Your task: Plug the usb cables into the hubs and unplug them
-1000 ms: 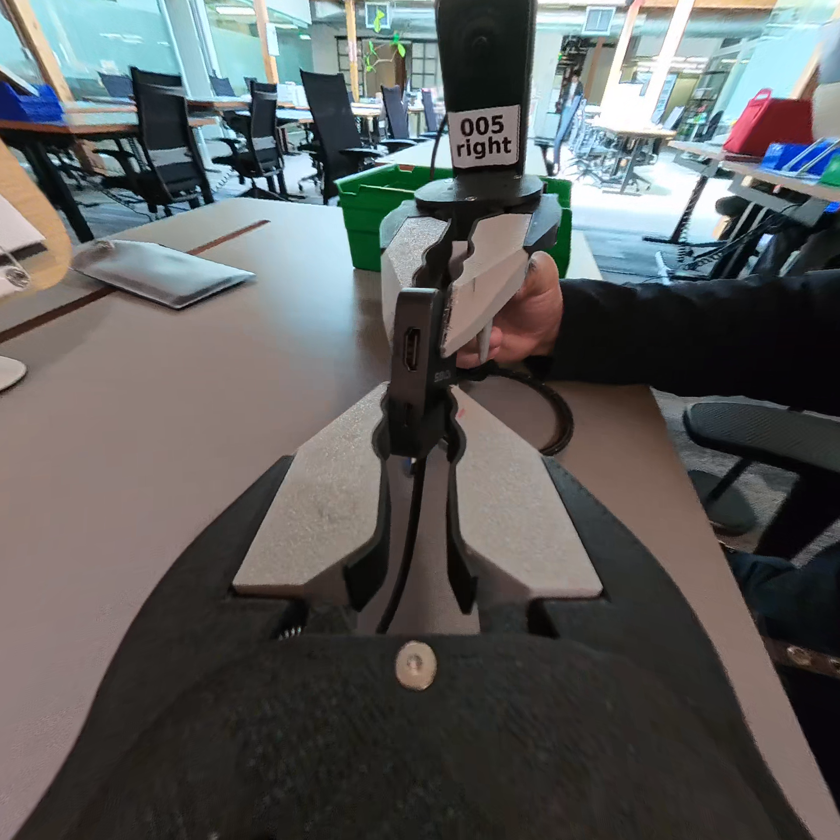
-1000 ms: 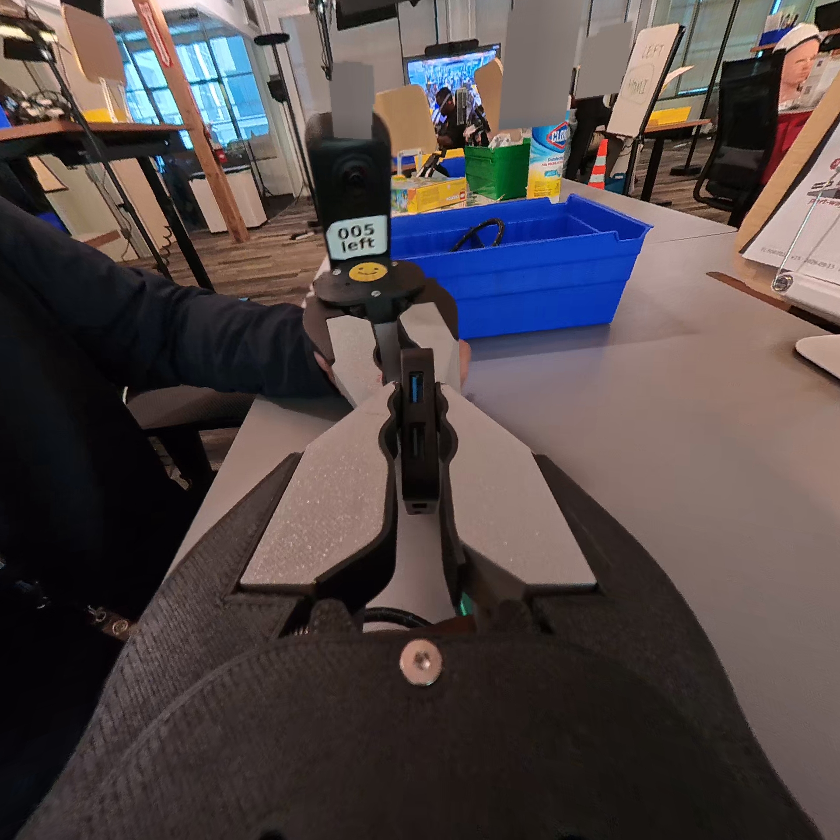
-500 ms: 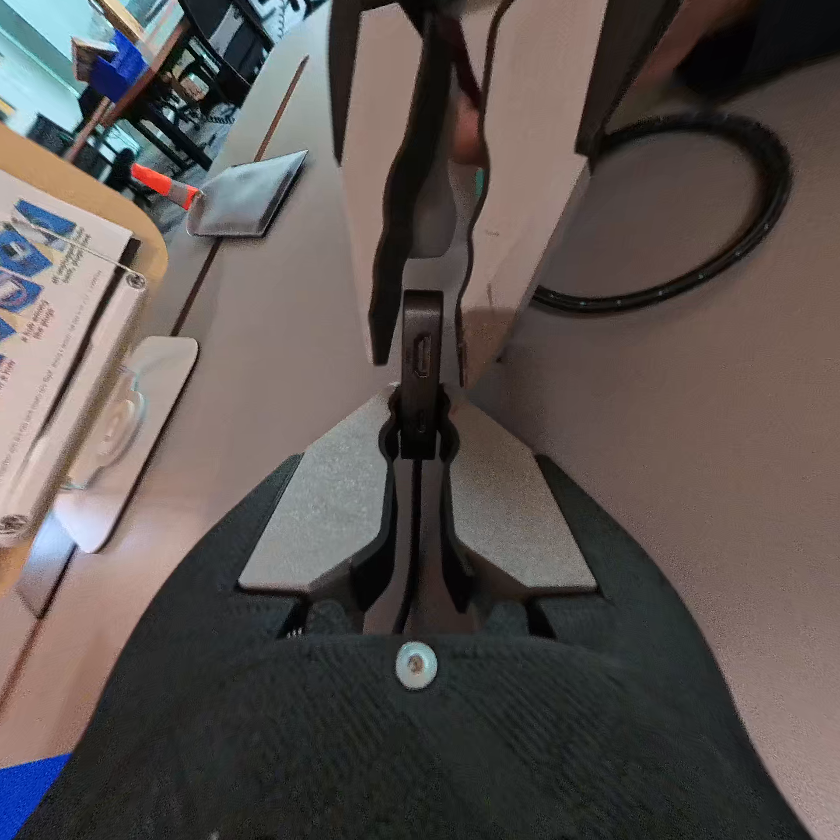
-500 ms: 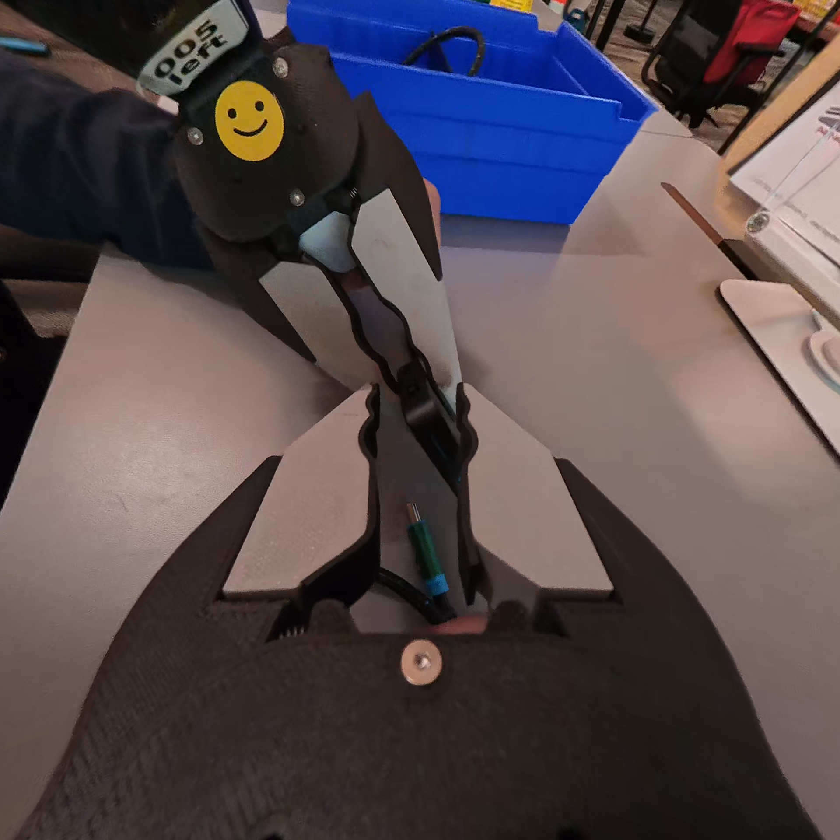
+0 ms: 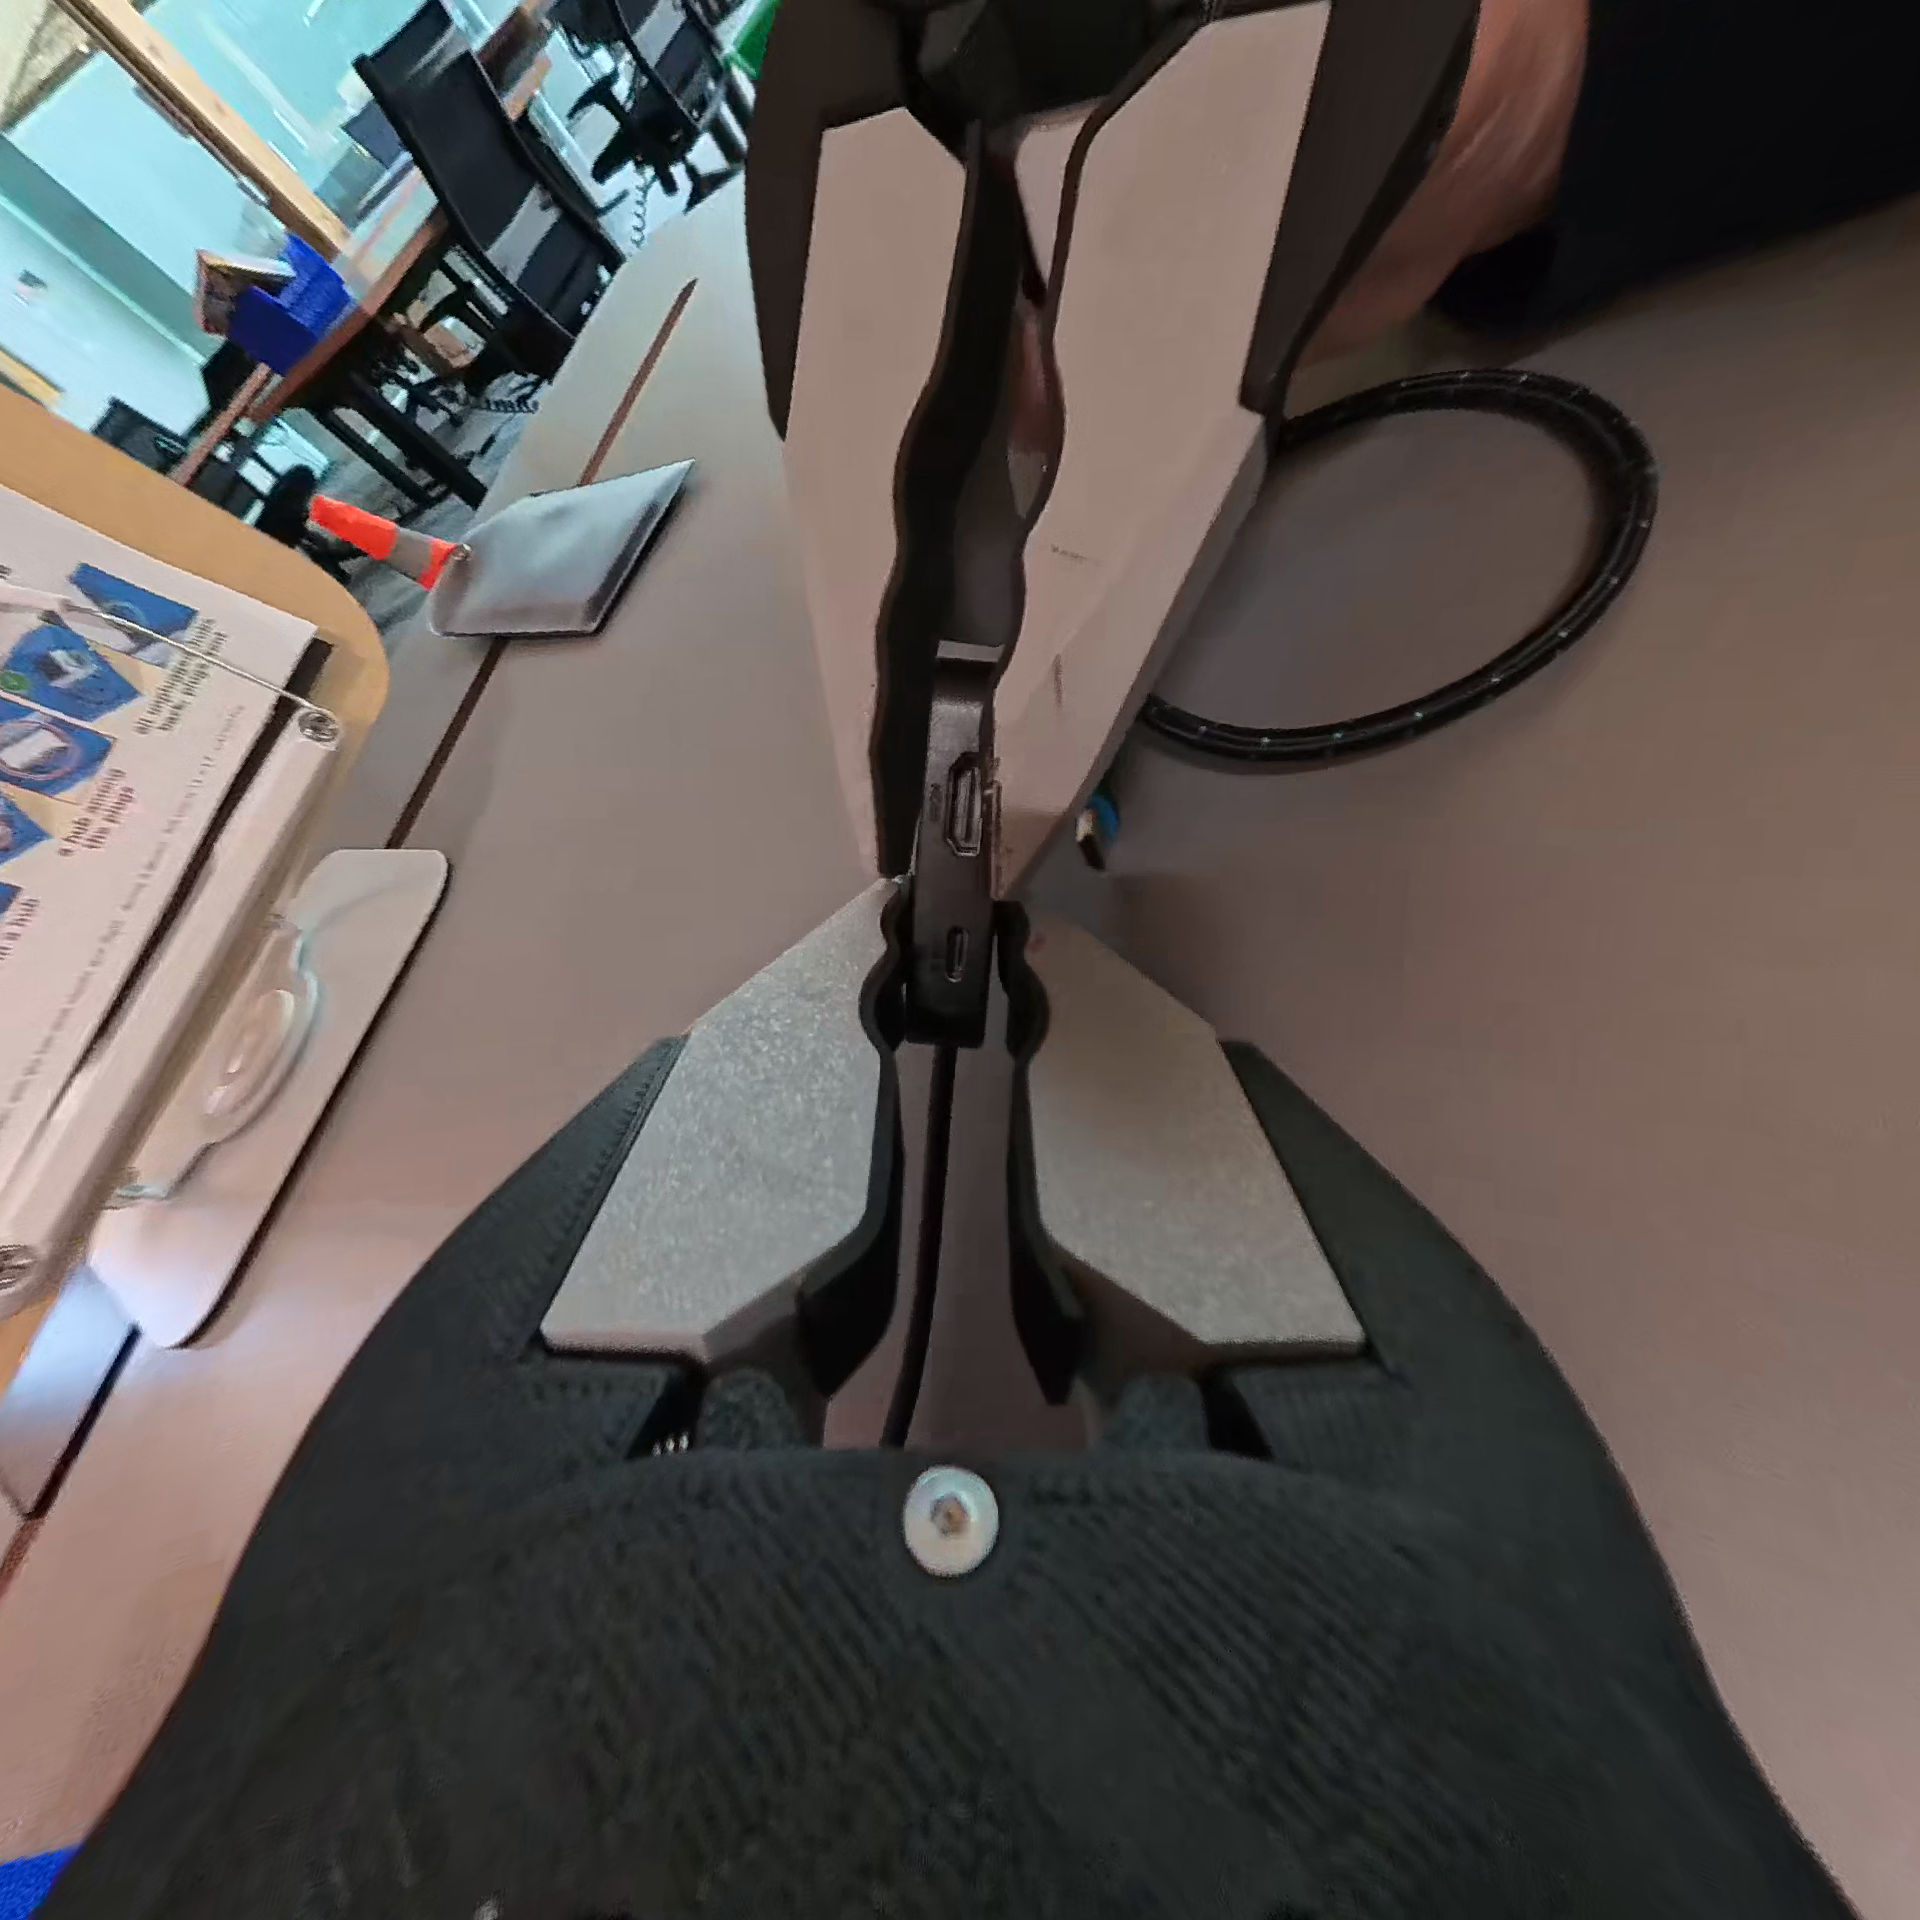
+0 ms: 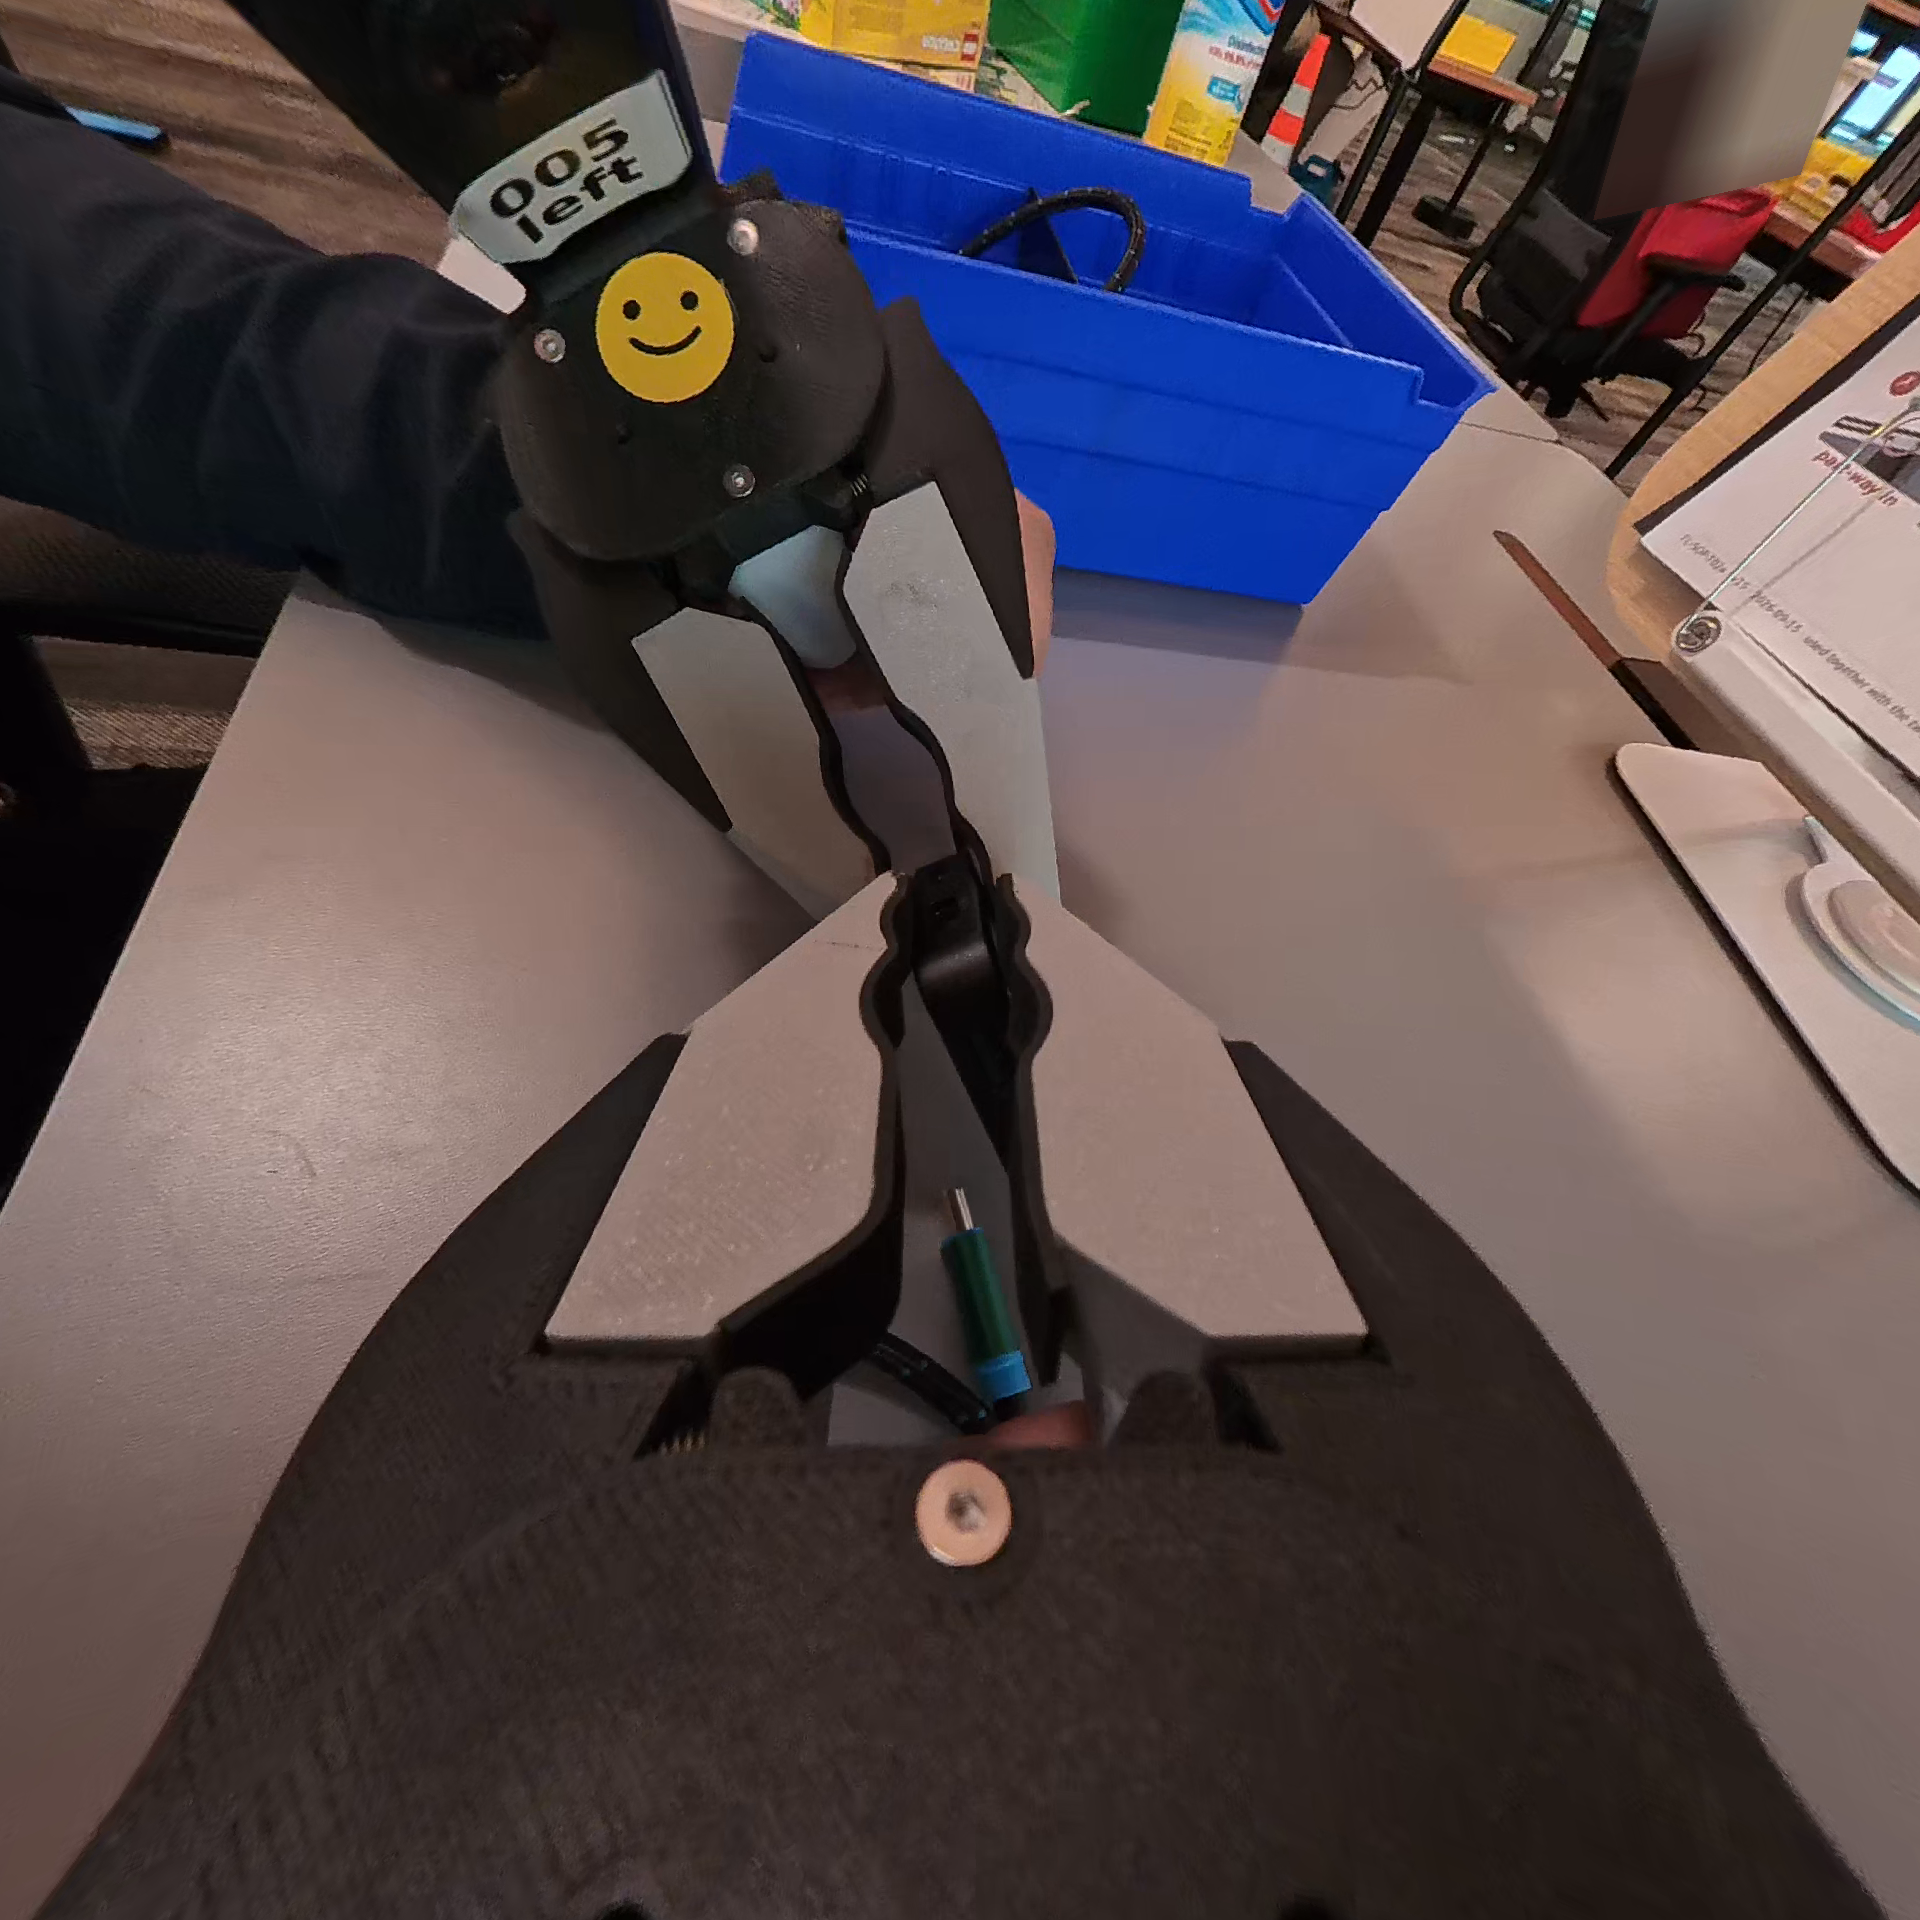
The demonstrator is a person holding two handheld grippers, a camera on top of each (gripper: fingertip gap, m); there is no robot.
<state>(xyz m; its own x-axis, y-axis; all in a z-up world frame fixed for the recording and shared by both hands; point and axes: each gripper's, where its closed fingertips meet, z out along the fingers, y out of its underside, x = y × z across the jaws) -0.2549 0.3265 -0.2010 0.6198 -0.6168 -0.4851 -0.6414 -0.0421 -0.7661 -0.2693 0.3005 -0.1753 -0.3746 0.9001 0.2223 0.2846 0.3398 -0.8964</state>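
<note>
Pinching one small black adapter [image 5: 951,914] from both ends, the two grippers meet tip to tip just above the grey table [image 5: 1558,1039]. The left gripper [image 5: 948,971] is closed tight on the near end, its thin black cord running back between the fingers. The right gripper [image 6: 951,935] reaches in from the opposite side, tilted down, with a narrow gap between its fingers; the adapter sits in that gap, touching at least one finger, and I cannot tell if it is clamped. The adapter is flat and slim, ports showing along its edge. A green-tipped plug [image 6: 977,1299] lies under the right gripper. Beyond sit a coiled black cable [image 5: 1507,582], a blue bin [image 6: 1195,416] and a silver pouch [image 5: 561,561].
</note>
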